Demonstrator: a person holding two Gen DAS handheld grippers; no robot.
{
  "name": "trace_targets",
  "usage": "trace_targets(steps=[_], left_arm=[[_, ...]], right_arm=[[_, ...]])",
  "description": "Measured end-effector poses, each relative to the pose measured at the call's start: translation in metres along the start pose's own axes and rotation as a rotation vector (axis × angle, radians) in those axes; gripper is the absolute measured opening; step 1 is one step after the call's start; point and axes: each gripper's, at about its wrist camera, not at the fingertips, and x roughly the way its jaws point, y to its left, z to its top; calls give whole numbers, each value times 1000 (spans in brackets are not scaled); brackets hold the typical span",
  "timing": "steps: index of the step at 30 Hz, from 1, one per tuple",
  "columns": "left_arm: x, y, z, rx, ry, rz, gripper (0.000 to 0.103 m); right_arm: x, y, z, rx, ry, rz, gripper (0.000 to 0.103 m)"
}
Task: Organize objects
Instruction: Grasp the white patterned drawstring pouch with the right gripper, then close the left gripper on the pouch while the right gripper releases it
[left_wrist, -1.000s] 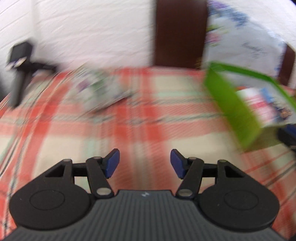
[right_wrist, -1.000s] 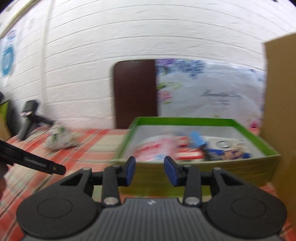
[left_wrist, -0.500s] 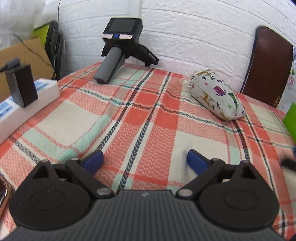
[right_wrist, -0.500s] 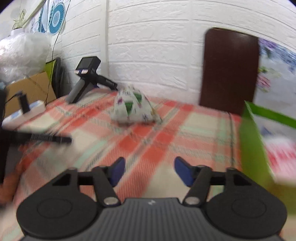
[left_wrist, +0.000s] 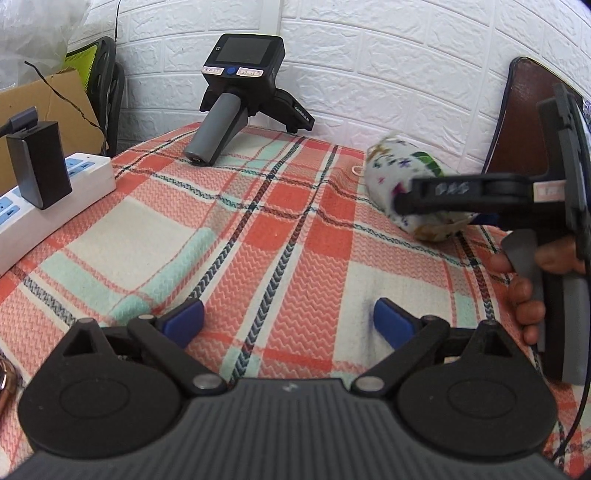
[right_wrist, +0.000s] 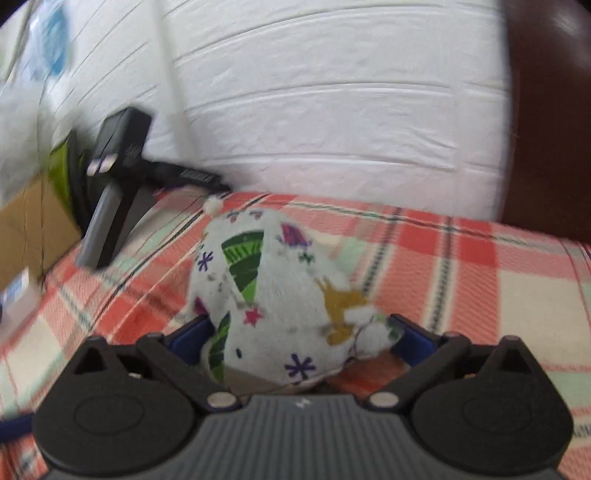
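A white cloth pouch (right_wrist: 280, 295) with coloured prints lies on the plaid tablecloth (left_wrist: 258, 229). My right gripper (right_wrist: 301, 338) is open wide, and the pouch sits between its blue fingers, close to both. In the left wrist view the pouch (left_wrist: 399, 173) shows at the right, partly hidden by the right gripper's black finger (left_wrist: 461, 195), with the holding hand behind it. My left gripper (left_wrist: 288, 321) is open and empty, low over the cloth, well left of the pouch.
A black and grey handheld device (left_wrist: 236, 92) lies at the back by the white brick wall. A white power strip (left_wrist: 55, 192) with a black adapter (left_wrist: 37, 170) lies at the left edge. A cardboard box (left_wrist: 48, 96) stands behind it. A dark brown chair back (left_wrist: 524, 110) is at the right.
My right gripper has swung left from the green box, opened wider and moved up around the pouch. My left gripper has opened wide and stayed low over the cloth.
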Motion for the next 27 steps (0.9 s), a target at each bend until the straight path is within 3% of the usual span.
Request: trace_targets(steps=[1, 2, 5, 11, 21, 27], left_arm=[[0, 1, 0, -2, 0, -2, 99], [0, 1, 0, -3, 0, -3, 99], [0, 0, 0, -1, 0, -1, 99], [0, 1, 0, -2, 1, -3, 99], [-2, 2, 0, -7, -4, -18, 100], [-1, -12, 1, 43, 16, 56, 103]], right_arm=[[-3, 7, -2, -26, -2, 30, 61], [-6, 14, -3, -41, -1, 27, 49], [-16, 26, -13, -59, -18, 15, 41], [-62, 12, -50, 45, -32, 44, 40], [-225, -20, -162, 156, -20, 18, 39], [-278, -33, -201, 293, -59, -8, 39]])
